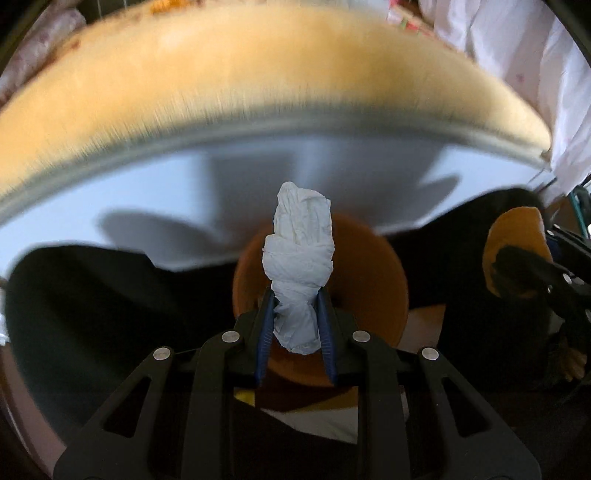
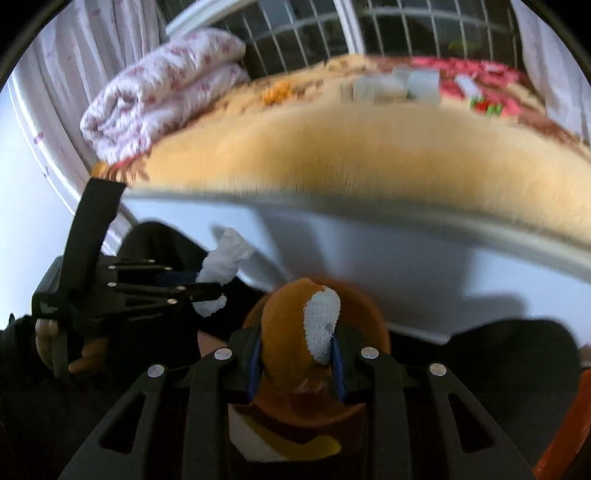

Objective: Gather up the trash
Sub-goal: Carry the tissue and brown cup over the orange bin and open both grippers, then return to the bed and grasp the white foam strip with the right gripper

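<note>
Bed edge (image 1: 258,122) ahead, left tongs (image 1: 295,314) pinching crumpled tissue (image 1: 299,258), right tongs (image 2: 295,354) gripping orange peel (image 2: 291,332).

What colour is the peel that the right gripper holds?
Orange outside, white inside. The peel shows best in the right wrist view, in the right gripper.

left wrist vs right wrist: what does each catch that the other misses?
Only left wrist: the crumpled white tissue head-on, pinched between the left tongs, with an orange bin right beneath.

Only right wrist: the right tongs closed on an orange peel with white pith, a rolled floral blanket, the window grille, and the hand holding the left tool.

Both: the tan bedspread, the white bed frame, the tissue, and the other hand's tongs at the frame edge.
</note>
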`<state>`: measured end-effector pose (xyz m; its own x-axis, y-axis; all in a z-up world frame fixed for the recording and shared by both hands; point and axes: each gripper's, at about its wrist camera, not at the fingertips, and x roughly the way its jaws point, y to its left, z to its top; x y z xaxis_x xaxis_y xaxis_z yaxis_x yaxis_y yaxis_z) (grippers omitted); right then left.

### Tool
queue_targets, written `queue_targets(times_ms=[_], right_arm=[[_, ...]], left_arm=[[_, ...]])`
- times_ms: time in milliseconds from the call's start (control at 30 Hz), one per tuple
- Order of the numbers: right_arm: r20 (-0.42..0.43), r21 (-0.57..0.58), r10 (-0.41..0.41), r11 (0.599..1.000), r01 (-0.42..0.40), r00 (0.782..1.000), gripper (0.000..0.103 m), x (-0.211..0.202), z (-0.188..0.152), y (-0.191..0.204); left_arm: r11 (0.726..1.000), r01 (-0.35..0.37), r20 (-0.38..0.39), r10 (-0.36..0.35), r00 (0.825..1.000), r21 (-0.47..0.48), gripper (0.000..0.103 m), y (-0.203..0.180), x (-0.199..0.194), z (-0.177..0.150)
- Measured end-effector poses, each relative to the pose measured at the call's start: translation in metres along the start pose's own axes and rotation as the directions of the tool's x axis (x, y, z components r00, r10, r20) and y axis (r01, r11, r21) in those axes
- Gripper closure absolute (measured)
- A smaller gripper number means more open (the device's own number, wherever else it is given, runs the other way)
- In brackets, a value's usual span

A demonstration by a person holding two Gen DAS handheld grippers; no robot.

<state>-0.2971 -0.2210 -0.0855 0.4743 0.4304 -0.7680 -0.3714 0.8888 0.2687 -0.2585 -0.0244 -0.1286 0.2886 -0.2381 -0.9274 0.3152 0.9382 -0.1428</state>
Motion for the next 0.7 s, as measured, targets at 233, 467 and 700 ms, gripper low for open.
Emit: queue_targets(times_ms=[233, 467, 700], right_arm=[[-0.115, -0.047, -0.038, 0.998, 0.033, 0.993, 0.073, 0.039, -0.015, -0.001], [-0.174, -0.038, -0.033, 0.999, 0.026, 0.984, 0.073, 0.078, -0.015, -0.005], [-0.187, -0.054, -0.046, 0.998, 0.036, 0.981, 0.049, 0.087, -0.016, -0.004]], left_arm=[[0.999, -0.032, -0.140, 0.037, 0.989, 0.038, 0.081, -0.006, 0.041, -0.002], [0.992, -0.097, -0.173, 0.109, 0.979, 0.078, 0.081, -0.009, 0.060, 0.002], [0.992, -0.097, -0.179, 0.111, 0.978, 0.083, 0.028, -0.010, 0.065, 0.002]])
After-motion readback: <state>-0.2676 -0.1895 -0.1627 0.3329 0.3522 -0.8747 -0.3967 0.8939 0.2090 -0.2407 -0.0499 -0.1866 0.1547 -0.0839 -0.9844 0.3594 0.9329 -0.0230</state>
